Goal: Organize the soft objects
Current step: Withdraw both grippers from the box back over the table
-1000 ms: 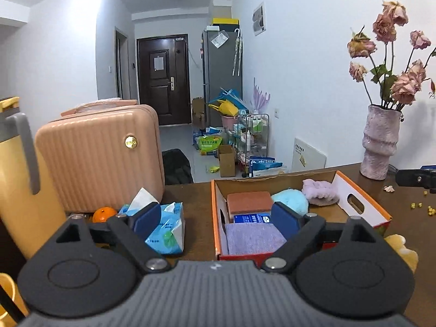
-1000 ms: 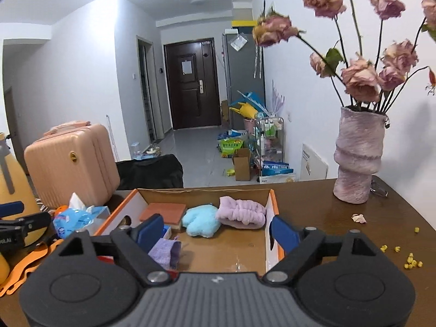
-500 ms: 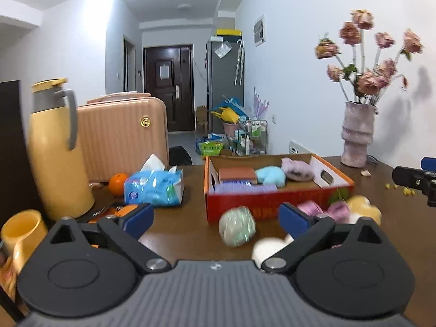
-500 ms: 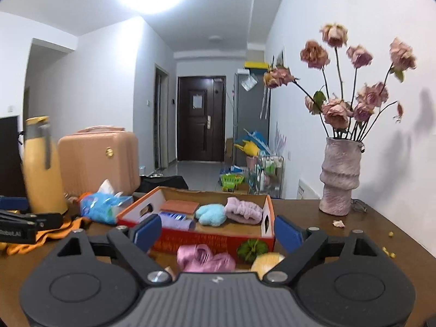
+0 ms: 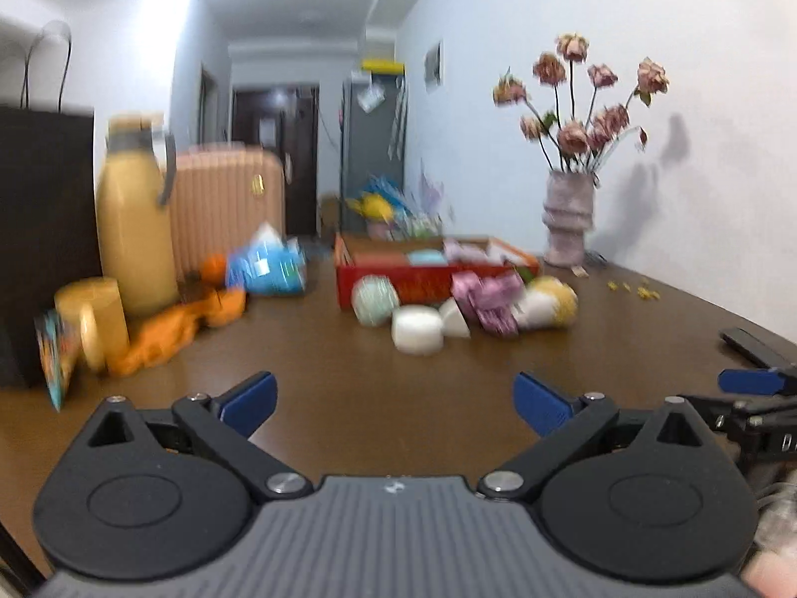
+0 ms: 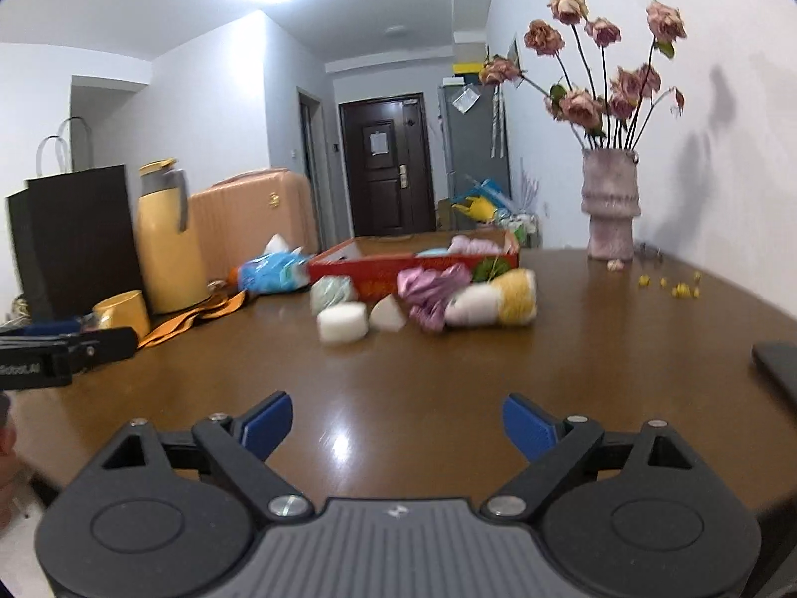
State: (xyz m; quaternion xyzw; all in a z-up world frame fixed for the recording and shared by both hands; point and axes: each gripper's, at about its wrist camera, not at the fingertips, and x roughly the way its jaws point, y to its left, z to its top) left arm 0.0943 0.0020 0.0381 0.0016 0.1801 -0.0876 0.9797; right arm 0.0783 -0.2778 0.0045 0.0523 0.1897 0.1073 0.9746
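Both grippers, left [image 5: 393, 401] and right [image 6: 396, 423], gape empty, the right's jaws just widening. Bare table [image 6: 398, 364] lies ahead; toys [image 6: 428, 294] and box [image 6: 368, 265] sit well beyond.

Bare table [image 6: 398, 373] lies open ahead; soft objects [image 6: 428, 294] crowd before the box [image 6: 358, 269].

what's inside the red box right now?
In the red box, a light blue piece and a pink piece show above the rim. The front wall hides everything lower.
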